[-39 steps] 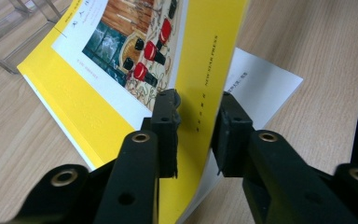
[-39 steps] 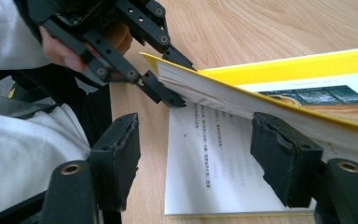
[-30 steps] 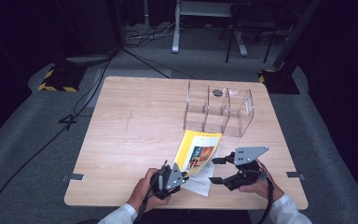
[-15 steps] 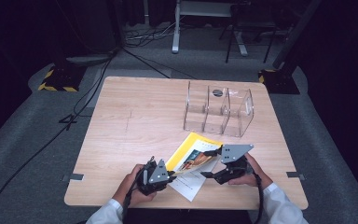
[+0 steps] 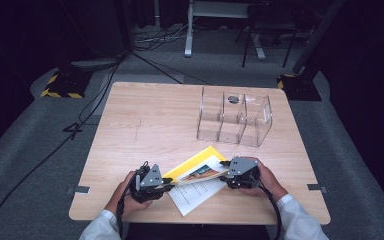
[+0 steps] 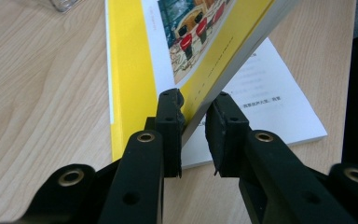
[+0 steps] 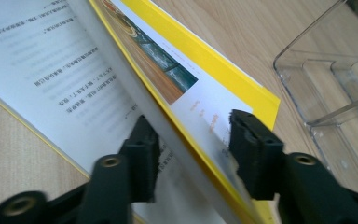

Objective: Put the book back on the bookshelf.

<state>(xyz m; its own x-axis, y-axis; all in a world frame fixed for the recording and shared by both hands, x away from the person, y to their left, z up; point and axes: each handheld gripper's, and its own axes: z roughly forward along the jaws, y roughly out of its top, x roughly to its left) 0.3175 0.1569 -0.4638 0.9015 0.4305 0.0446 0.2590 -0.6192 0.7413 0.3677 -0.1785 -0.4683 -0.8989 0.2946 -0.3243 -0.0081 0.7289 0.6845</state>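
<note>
At the near edge of the bench [image 5: 130, 125], toward its middle, a yellow-covered booklet [image 5: 200, 167] lies open, and both hands work on its lifted part. The left gripper [image 5: 166, 186] comes in from the near left. In the left gripper view its black pads sit either side of the raised cover's edge; the left pad touches the yellow face, while a narrow gap shows at the other, so whether the cover is truly pinched cannot be told. The jaws stand close together and have just been opening a little.

The right gripper [image 5: 226, 175] meets the same leaf from the far right side. In the right gripper view its jaws stand well apart, straddling the raised stack of cover and pages without pressing on it, and they have just been closing around it. Judging from this, one tong steadies the cover so the other can take it over or turn it.

The cover is glossy yellow card with a printed picture panel; the pages [image 5: 195, 192] beneath are smooth white paper with fine black print, lying flat on the pale wood-grain top.

Farther off, toward the far right corner, stands a clear plastic organiser [image 5: 232, 120] with upright dividers forming open compartments, well apart from the booklet. Its rigid, see-through walls look sized for slim upright items.
</note>
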